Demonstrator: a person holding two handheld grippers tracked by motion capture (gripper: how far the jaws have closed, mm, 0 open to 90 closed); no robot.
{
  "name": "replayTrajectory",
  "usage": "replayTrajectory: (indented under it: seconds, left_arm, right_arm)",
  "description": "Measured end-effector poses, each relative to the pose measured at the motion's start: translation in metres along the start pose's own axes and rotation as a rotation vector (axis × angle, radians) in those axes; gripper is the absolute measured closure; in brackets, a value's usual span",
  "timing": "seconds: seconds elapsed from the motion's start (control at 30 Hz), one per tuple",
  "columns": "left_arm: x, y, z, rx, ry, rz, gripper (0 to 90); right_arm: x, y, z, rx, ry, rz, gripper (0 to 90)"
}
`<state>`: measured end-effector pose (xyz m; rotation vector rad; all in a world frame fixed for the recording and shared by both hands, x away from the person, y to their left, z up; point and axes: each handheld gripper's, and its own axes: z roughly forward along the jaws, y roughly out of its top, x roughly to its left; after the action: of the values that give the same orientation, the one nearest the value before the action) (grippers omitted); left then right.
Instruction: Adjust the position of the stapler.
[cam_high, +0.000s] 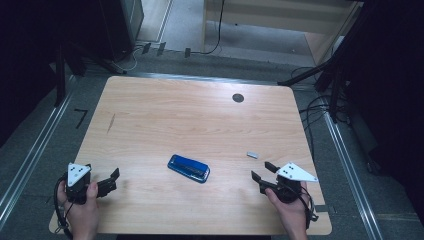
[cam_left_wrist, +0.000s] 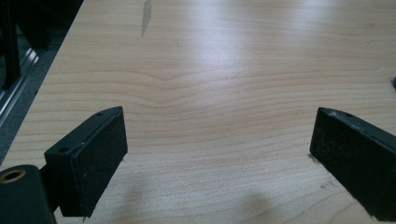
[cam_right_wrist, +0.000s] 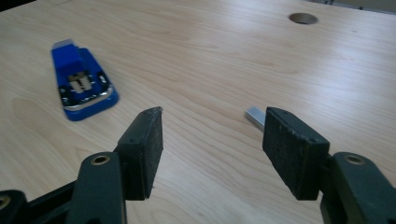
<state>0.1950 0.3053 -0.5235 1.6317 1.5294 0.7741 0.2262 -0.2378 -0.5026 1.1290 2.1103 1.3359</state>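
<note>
Blue stapler (cam_high: 188, 168) lies untouched near the table's (cam_high: 165, 110) front edge, a strip of staples (cam_high: 253, 155) toward the right edge. Both the left gripper (cam_high: 111, 181) and right gripper (cam_high: 263, 171) stand open and empty; nothing appears begun, everything remains.

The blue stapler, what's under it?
The blue stapler lies flat on the wooden table. Only bare wood shows around it; whatever sits beneath its base is covered.

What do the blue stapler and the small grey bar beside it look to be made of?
Blue stapler: likely glossy plastic shell, with a shiny chrome-like metal rim and plate. Small grey bar: probably metal, a staple strip perhaps; pale, dull sheen, too small to be sure.
</note>
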Motion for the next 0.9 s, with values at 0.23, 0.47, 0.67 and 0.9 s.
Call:
replayTrajectory:
  seconds: [0.23, 0.47, 0.67, 0.9]
  left_arm:
    - [-0.001, 0.000, 0.001, 0.011, 0.002, 0.009, 4.3]
    - [-0.002, 0.001, 0.002, 0.012, 0.005, 0.014, 4.3]
    - [-0.002, 0.001, 0.002, 0.019, 0.003, 0.012, 4.3]
    - [-0.002, 0.001, 0.003, 0.028, 0.005, 0.019, 4.3]
  right_arm:
    - [0.024, 0.013, 0.022, 0.043, 0.114, -0.044, 42.1]
    - [0.045, 0.021, 0.046, 0.073, 0.173, -0.088, 43.5]
    - [0.057, 0.024, 0.065, 0.109, 0.217, -0.105, 43.4]
    - [0.069, 0.027, 0.082, 0.127, 0.230, -0.136, 47.1]
